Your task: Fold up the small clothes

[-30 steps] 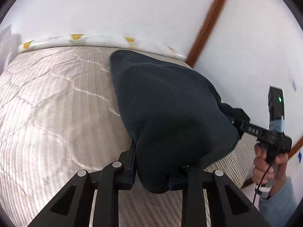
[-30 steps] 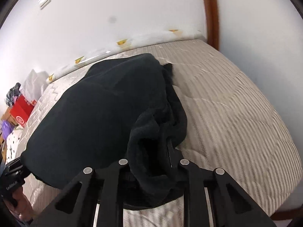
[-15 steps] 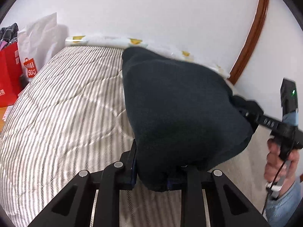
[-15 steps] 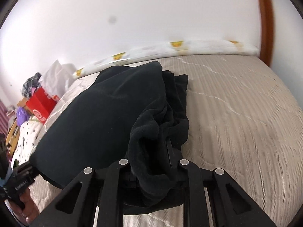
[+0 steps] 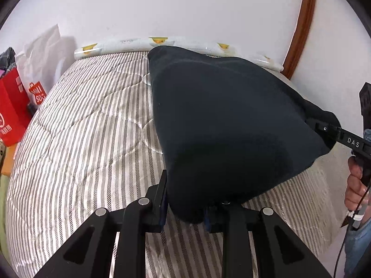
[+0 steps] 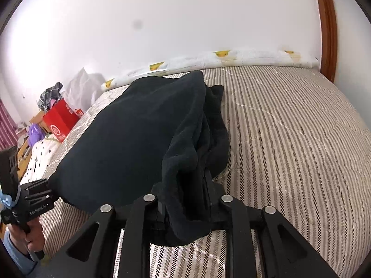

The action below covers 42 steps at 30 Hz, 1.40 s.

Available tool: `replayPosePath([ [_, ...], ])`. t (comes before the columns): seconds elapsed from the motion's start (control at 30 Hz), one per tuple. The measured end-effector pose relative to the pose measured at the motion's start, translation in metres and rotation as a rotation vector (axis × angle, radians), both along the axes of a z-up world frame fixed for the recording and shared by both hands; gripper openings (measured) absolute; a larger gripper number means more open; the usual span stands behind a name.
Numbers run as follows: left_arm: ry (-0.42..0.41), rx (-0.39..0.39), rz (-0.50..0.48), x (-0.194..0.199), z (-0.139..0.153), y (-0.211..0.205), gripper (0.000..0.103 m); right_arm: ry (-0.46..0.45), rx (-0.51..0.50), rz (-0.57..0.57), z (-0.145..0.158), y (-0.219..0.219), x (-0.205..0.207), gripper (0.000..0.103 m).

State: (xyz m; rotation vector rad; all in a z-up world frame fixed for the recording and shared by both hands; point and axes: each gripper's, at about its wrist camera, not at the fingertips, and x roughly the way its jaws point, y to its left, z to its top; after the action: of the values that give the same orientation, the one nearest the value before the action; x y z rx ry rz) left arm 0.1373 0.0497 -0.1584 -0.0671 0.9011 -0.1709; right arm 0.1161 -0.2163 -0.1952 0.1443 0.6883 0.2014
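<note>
Both tongs clamp the dark garment (image 5: 227, 125) above the striped mattress (image 5: 88, 139).

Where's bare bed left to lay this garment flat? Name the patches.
Left wrist view: striped bedspread lies bare between the dark garment and the red bags. Right wrist view: bare from the garment to the wooden frame. Crowded: the middle, where left gripper and right gripper hold it.

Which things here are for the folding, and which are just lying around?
For the folding:
dark garment
left gripper
right gripper
striped bed cover

Just lying about:
red bag
white plastic bag
purple thing
</note>
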Motion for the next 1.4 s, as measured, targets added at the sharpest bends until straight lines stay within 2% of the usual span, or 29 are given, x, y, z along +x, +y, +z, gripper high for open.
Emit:
replayPosePath([
  [0.1, 0.012, -0.051, -0.011, -0.01, 0.006, 0.007, 0.024, -0.034, -0.056, -0.025, 0.018, 0.001, -0.008, 0.025],
  [0.2, 0.008, -0.073, -0.006, -0.027, 0.013, 0.013, 0.03, -0.138, -0.143, -0.066, 0.043, 0.004, -0.026, 0.025],
  [0.33, -0.057, -0.064, -0.018, -0.041, 0.03, 0.011, 0.036, -0.193, -0.137, -0.018, 0.05, 0.014, -0.032, 0.025],
  [0.43, -0.083, -0.055, -0.016, -0.03, 0.04, 0.007, 0.036, -0.152, -0.172, 0.017, 0.029, 0.028, -0.023, 0.025],
  [0.53, -0.079, -0.059, -0.012, -0.014, 0.044, 0.005, 0.036, -0.098, -0.22, -0.039, -0.003, 0.026, -0.015, 0.024],
  [0.63, -0.056, -0.031, -0.006, 0.001, 0.037, 0.001, 0.036, -0.048, -0.163, -0.086, -0.023, 0.006, -0.015, 0.022],
  [0.8, -0.014, -0.043, 0.001, 0.009, 0.012, 0.003, 0.042, -0.016, -0.123, -0.066, -0.02, -0.004, -0.019, 0.022],
  [0.9, -0.007, -0.062, -0.001, 0.009, 0.005, 0.006, 0.046, 0.0, -0.115, -0.041, -0.006, -0.008, -0.013, 0.022],
  [1.0, 0.0, -0.076, -0.011, 0.017, 0.013, 0.012, 0.049, -0.015, -0.147, -0.056, 0.015, -0.009, 0.004, 0.024],
  [1.1, -0.019, -0.033, -0.001, 0.028, 0.022, 0.014, 0.049, -0.012, -0.174, -0.044, 0.031, -0.005, 0.033, 0.026],
  [1.27, -0.024, -0.006, 0.015, 0.062, 0.03, 0.024, 0.048, 0.038, -0.127, -0.021, 0.042, 0.002, 0.098, 0.031],
  [1.4, -0.023, 0.02, -0.001, 0.082, 0.032, 0.026, 0.048, 0.11, -0.063, 0.001, 0.037, 0.006, 0.153, 0.036],
])
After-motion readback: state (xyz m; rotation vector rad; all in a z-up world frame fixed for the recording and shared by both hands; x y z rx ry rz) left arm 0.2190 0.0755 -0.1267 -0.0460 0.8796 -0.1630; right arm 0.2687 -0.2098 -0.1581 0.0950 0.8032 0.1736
